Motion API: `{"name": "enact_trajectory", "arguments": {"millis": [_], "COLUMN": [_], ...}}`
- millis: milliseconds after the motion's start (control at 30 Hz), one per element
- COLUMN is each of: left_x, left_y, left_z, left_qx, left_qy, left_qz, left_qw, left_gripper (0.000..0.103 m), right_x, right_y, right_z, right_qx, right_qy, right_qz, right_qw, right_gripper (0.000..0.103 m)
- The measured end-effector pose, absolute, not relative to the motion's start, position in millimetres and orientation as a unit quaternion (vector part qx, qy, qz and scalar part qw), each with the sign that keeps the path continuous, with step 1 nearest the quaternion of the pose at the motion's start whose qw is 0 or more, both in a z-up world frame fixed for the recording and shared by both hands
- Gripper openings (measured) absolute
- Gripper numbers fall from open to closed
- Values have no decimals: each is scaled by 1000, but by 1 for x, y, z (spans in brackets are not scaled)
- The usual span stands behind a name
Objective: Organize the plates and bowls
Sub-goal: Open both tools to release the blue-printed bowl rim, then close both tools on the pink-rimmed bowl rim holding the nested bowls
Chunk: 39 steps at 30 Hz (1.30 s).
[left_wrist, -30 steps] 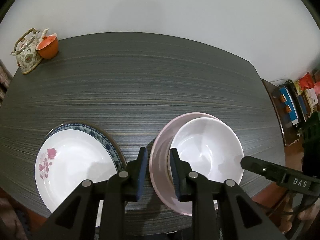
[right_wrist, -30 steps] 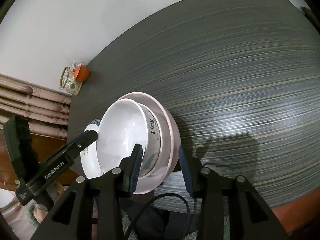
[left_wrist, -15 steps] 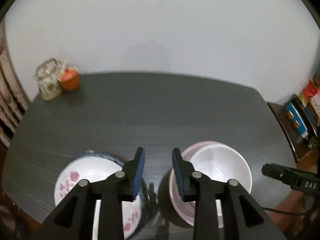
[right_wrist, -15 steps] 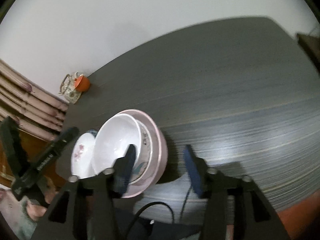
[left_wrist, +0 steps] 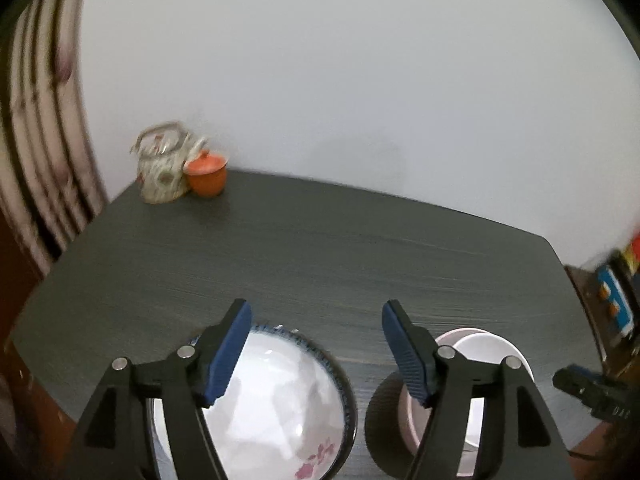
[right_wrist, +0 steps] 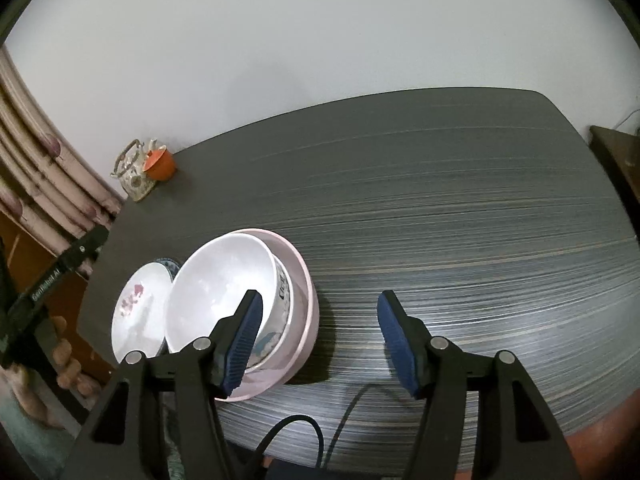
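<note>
A white bowl (right_wrist: 216, 288) is nested in a patterned bowl (right_wrist: 282, 292), which sits inside a pink bowl (right_wrist: 304, 280) near the table's front edge. To their left, a white floral plate (left_wrist: 272, 400) lies on a blue-rimmed plate (left_wrist: 340, 364). My left gripper (left_wrist: 316, 308) hovers above the plate and the gap beside the bowls. Its jaws are opening, with nothing between them. My right gripper (right_wrist: 320, 300) hangs just right of the bowl stack, over bare table. Its jaws are opening too, and nothing is held.
A patterned teapot (left_wrist: 164, 168) and an orange cup (left_wrist: 208, 176) stand at the far left corner of the dark table (left_wrist: 320, 248). A curtain hangs at the left, and a low shelf (left_wrist: 616, 300) stands at the right. A hand (right_wrist: 64, 360) holds the left tool.
Both grippers let go of the pink bowl's rim and opened wide. The left one drew back, rose and shifted left over the plates. The right one backed off a little.
</note>
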<state>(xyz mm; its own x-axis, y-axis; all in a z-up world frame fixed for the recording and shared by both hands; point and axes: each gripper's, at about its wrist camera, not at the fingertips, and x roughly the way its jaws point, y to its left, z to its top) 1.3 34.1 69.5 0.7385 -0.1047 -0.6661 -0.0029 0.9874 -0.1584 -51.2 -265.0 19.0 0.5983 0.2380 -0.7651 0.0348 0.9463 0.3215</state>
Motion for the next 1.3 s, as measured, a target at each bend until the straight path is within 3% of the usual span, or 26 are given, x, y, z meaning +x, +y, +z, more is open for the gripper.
{"name": "enact_trajectory", "arguments": {"millis": [167, 533, 1033, 1067, 1100, 1167, 1300], "left_x": [4, 28, 49, 50, 52, 53, 57], "left_y": [60, 32, 19, 17, 14, 11, 10], "left_z": [61, 28, 5, 3, 0, -4, -5], "left_qx": [-158, -186, -200, -199, -198, -200, -198], "left_qy": [386, 546, 642, 643, 644, 649, 645], "left_qz": [-36, -83, -82, -85, -90, -103, -104], "left_qw": [908, 813, 736, 734, 733, 727, 731], "left_gripper": [69, 69, 67, 64, 52, 41, 39], "right_x": [-46, -34, -28, -27, -27, -27, -24], "right_y": [-269, -275, -262, -261, -261, -261, -259], "right_z": [8, -8, -17, -18, -18, -19, -22], "right_qx": [174, 186, 185, 186, 185, 181, 179], "right_qy": [477, 543, 586, 586, 587, 591, 595], "right_qz": [57, 34, 36, 35, 36, 26, 22], "right_qw": [860, 819, 788, 788, 787, 786, 783], "right_gripper": [59, 59, 59, 59, 59, 59, 59]}}
